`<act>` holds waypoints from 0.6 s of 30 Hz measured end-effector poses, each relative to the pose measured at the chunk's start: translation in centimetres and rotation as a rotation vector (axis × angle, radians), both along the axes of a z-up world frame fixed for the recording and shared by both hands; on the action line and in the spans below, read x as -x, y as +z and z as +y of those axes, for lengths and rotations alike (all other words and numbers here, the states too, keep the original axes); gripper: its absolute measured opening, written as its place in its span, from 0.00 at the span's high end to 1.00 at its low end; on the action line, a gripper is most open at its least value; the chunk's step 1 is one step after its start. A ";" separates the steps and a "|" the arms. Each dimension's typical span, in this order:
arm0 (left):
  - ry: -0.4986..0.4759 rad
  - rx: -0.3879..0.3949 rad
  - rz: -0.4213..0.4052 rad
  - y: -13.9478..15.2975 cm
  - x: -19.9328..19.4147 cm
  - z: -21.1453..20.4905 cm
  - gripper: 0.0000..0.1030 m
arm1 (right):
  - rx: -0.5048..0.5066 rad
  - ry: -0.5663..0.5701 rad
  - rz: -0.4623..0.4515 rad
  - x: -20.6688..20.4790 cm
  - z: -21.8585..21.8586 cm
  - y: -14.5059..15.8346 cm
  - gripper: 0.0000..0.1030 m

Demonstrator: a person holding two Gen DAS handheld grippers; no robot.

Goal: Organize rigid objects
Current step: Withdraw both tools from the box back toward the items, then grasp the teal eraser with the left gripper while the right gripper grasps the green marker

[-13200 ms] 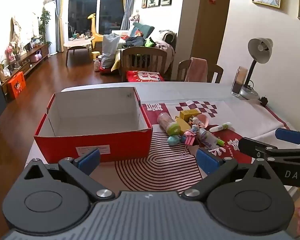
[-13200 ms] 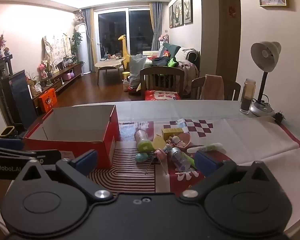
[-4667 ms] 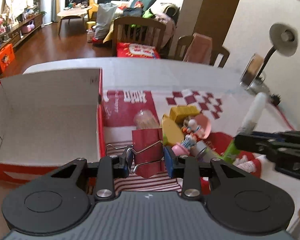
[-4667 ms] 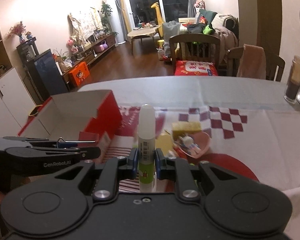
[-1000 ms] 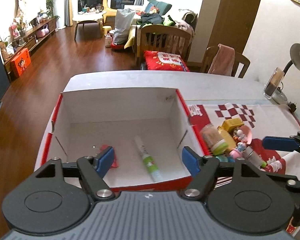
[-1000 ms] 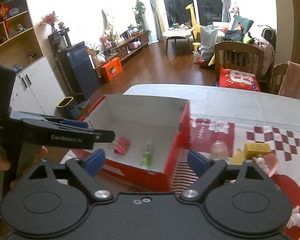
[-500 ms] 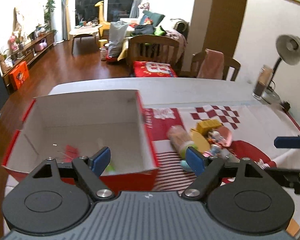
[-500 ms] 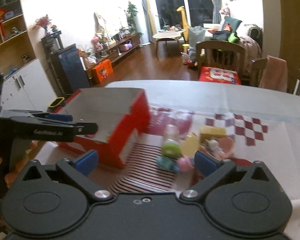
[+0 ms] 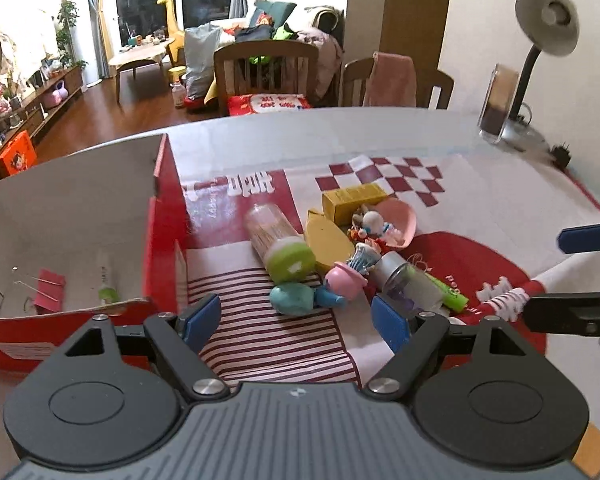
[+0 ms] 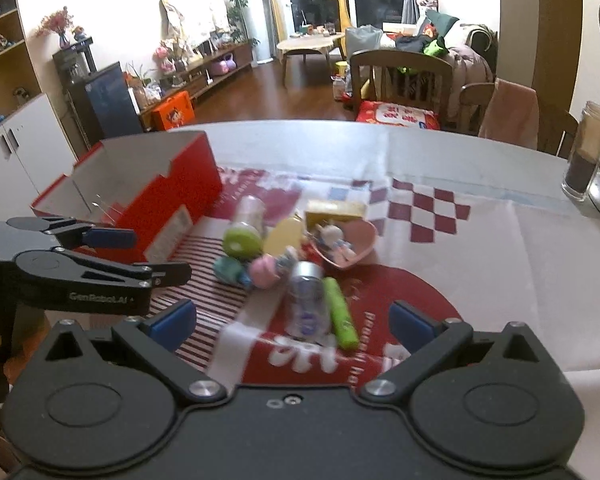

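Compared with a second ago, both cameras look no more into the red box (image 9: 162, 240) but at the pile of small things on the mat beside it. The red clip (image 9: 50, 288) and the glue stick (image 9: 106, 284) lie inside the box. I hold my left gripper (image 9: 296, 316) tilted downward, fingers spread and empty, before the teal toy (image 9: 294, 298). My right gripper (image 10: 292, 322) also points down, its fingers spread wide with nothing gripped, before the clear bottle (image 10: 308, 304) and the green marker (image 10: 342, 318).

"GenRobot.AI" stands in white on the left gripper's (image 10: 156, 252) black side.
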State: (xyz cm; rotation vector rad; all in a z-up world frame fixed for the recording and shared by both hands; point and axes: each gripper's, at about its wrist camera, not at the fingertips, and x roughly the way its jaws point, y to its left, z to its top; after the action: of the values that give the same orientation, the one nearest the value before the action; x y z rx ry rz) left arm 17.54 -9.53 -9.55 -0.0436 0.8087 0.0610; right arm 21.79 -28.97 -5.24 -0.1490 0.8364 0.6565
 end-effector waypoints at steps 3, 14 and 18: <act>0.021 -0.023 0.024 -1.6 -0.9 -0.4 0.20 | 0.031 -0.005 0.006 -0.9 -0.5 -1.0 0.01; 0.083 -0.129 0.072 -5.7 -3.4 -0.2 0.20 | 0.149 0.005 0.013 -3.8 -0.7 -5.4 0.12; 0.096 -0.140 0.082 -6.4 -3.9 0.0 0.20 | 0.179 0.020 0.027 -4.5 -0.5 -6.7 0.21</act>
State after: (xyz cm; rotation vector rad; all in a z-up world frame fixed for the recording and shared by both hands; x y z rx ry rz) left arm 21.43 -9.51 -15.93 0.0527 0.8825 0.2107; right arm 26.32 -29.43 -11.95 -0.3109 0.9200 0.6025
